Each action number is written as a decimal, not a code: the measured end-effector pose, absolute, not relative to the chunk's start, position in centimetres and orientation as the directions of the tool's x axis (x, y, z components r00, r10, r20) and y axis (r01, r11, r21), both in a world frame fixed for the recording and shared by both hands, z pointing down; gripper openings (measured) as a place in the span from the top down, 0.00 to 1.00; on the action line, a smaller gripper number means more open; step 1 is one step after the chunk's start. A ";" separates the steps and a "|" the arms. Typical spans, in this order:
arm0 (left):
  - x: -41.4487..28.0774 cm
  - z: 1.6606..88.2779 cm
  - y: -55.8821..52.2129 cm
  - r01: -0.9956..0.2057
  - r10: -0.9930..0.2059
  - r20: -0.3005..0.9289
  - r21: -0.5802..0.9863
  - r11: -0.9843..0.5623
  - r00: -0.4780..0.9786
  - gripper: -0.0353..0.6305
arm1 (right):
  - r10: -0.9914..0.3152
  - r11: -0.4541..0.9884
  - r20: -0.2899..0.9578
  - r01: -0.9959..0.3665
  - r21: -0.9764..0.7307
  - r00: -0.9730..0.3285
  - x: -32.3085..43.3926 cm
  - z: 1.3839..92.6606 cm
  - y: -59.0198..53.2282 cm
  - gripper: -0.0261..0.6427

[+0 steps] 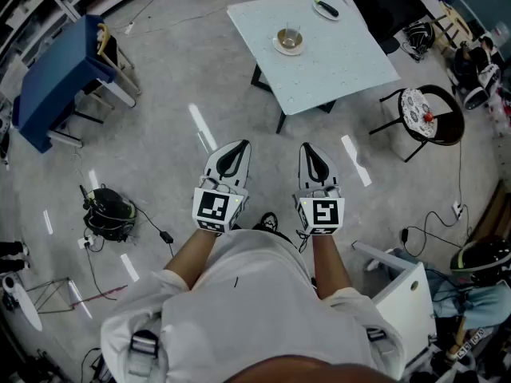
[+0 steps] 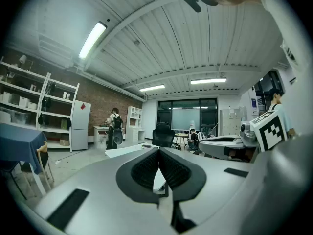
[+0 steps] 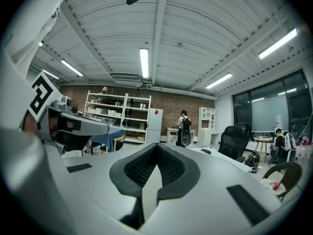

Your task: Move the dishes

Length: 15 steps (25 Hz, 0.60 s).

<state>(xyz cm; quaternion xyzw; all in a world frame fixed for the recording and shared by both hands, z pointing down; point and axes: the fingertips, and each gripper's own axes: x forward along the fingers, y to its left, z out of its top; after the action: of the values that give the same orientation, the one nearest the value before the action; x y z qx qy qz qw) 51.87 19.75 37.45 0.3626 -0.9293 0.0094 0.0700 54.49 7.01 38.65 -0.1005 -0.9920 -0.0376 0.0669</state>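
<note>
A pale table point(image 1: 343, 62) stands ahead of me. On it sit a saucer carrying a glass cup point(image 1: 289, 40) and, at the far edge, a small plate with a dark utensil point(image 1: 326, 9). My left gripper point(image 1: 234, 151) and right gripper point(image 1: 312, 153) are held side by side over the floor, well short of the table. Both are shut with nothing between the jaws. In the left gripper view the dark pads point(image 2: 146, 169) meet, with the table edge point(image 2: 128, 151) beyond. The right gripper's pads point(image 3: 168, 166) also meet.
A blue-covered table point(image 1: 56, 78) with a chair stands at the left. A black chair holding a patterned plate point(image 1: 417, 112) is right of the pale table. A bag and cables point(image 1: 108, 211) lie on the floor at the left. A white cabinet point(image 1: 403, 294) stands at the right.
</note>
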 end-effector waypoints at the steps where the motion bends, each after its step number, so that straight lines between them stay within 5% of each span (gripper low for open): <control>1: 52.1 37.5 19.8 -0.678 -0.676 0.141 0.041 0.734 -0.724 0.92 | 0.192 0.978 0.148 0.202 0.060 -0.970 54.7 38.7 7.1 0.97; 15: 53.6 38.5 21.1 -0.695 -0.691 0.170 0.044 0.717 -0.702 0.92 | 0.191 0.979 0.165 0.201 0.045 -0.968 56.2 39.7 9.2 0.96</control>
<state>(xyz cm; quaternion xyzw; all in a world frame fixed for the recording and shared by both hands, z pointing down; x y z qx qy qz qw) 53.57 21.12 38.55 0.3757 -0.9225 0.0119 0.0871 56.22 9.16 39.67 -0.0988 -0.9914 -0.0308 0.0803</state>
